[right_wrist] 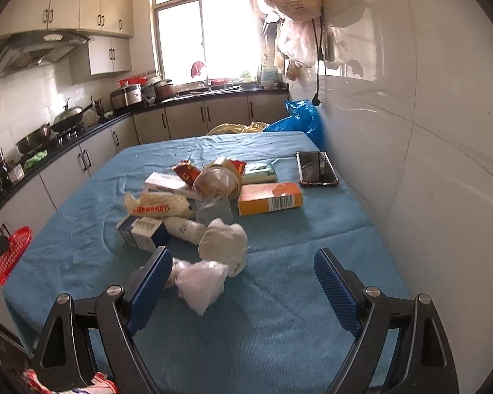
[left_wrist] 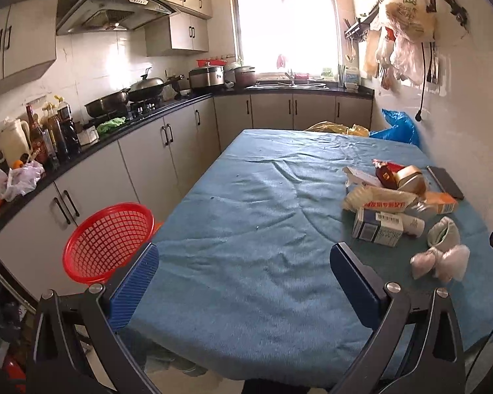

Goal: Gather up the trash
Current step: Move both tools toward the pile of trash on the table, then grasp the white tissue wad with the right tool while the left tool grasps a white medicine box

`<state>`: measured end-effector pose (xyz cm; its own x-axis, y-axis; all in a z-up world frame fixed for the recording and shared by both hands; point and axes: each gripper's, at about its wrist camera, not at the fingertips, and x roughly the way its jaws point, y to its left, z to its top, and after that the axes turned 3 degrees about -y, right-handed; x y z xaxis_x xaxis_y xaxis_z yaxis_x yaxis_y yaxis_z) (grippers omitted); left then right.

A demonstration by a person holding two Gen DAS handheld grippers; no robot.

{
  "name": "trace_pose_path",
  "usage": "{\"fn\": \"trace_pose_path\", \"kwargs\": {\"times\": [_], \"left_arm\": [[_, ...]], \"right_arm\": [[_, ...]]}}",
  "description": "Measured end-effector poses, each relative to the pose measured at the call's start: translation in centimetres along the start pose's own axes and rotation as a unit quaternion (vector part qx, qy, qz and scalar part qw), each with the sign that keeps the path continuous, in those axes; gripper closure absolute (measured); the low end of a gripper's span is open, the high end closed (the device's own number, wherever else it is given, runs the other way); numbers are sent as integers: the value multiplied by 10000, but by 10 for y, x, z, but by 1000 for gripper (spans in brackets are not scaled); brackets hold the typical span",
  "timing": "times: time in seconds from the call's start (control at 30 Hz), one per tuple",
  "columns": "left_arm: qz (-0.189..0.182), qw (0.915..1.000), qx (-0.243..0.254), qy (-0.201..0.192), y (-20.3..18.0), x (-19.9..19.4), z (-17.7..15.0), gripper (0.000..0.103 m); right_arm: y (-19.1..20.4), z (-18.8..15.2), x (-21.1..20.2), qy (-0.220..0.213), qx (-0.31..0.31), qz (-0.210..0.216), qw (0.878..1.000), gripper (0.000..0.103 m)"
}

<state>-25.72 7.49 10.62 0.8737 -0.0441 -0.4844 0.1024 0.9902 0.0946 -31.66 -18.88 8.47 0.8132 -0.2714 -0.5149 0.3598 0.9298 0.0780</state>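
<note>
Both grippers empty, jaws wide: left gripper over bare cloth, right gripper just short of the trash pile on the table's wall side. Nearest piece is a clear bag, right by the right gripper's left pad, w/ a crumpled white wad behind it. Both prob. light, soft, crushable; bag likely slippery, so pinch its bunched middle. Boxes look stiffer; grip across the narrow sides. Red basket sits off the table's left edge, well apart from the pile. Phone isn't trash, leave it.

Trash pile on blue cloth, red basket beside
</note>
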Motion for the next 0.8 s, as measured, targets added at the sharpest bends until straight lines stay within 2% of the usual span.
{"fn": "trace_pose_path", "kwargs": {"times": [0.27,0.4,0.47,0.57,0.67,0.8], "left_arm": [[23,9998,153,117,-7,6,-3,0],[-131,9994,202,259,-10,16,-2,0],[-336,9986,233,339,-15,22,1,0],[-909,9940,313,529,-26,37,9,0],[-1535,9844,386,764,-43,58,16,0],[-2070,9709,246,1176,-66,94,24,0]], "right_arm": [[2,-9,6,153,-5,119,9998,12],[1,-11,13,223,-11,231,9995,12],[0,-13,20,311,-40,277,9991,13],[-3,-17,32,477,-34,330,9983,15],[-6,-21,43,633,16,450,9970,19],[-9,-25,60,822,85,620,9947,22]]}}
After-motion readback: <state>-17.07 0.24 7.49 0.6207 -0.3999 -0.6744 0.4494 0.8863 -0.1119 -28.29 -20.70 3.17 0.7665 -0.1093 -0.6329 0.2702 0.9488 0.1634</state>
